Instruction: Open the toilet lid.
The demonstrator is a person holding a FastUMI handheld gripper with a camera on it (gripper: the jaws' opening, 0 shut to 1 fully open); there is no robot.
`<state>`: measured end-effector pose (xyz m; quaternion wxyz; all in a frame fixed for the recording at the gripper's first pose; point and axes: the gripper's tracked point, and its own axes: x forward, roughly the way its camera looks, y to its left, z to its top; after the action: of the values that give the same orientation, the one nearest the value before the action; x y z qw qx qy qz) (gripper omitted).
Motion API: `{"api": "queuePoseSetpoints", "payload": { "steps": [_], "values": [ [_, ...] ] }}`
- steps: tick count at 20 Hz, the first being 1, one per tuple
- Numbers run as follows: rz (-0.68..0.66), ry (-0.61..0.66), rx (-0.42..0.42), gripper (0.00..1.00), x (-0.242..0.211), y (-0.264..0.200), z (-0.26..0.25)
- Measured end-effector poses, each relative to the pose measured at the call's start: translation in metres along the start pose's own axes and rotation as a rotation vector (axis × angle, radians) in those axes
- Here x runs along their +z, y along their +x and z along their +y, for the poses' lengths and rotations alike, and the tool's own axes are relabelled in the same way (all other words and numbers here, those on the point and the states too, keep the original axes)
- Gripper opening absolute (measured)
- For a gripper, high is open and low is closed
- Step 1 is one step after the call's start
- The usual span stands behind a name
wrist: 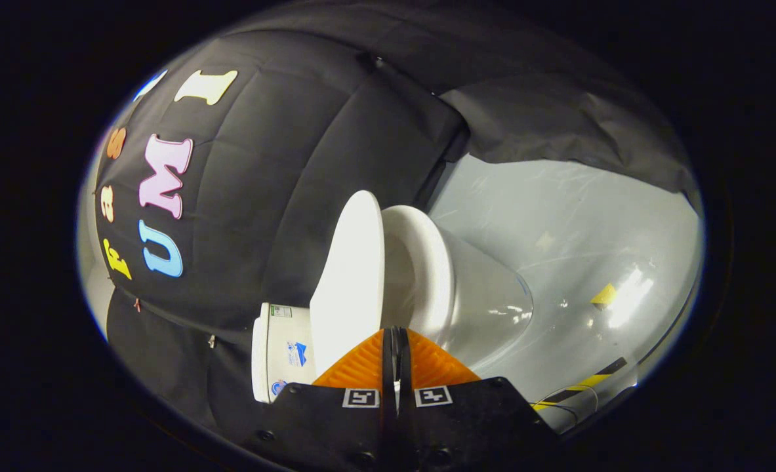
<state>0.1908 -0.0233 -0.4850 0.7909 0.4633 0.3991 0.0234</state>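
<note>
The view is rolled on its side, with the floor off to one side of the white toilet. The lid (351,275) stands raised, well apart from the seat ring (435,269) and the bowl (492,308). The white tank (283,354) sits behind the lid against the black cloth wall. My gripper (394,333) is shut, its fingers pressed together with only a thin slit between them. The fingertips sit right at the lid's free edge, in the gap between lid and seat. Whether they touch the lid I cannot tell.
A glossy grey floor (578,223) spreads beyond the bowl, with a yellow tape mark (603,295) and a black-and-yellow striped strip (588,382) on it. Black cloth (283,164) hangs close behind the tank and lid.
</note>
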Motion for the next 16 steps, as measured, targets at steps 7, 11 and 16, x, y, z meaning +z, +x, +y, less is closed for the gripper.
{"api": "queuePoseSetpoints", "payload": {
  "steps": [7,11,16],
  "values": [
    [-0.058,-0.104,-0.047,0.05,0.0,-0.023,0.061],
    [-0.087,-0.175,-0.059,0.05,-0.002,-0.038,0.105],
    [-0.118,-0.289,-0.102,0.05,-0.018,-0.051,0.154]
  ]
}}
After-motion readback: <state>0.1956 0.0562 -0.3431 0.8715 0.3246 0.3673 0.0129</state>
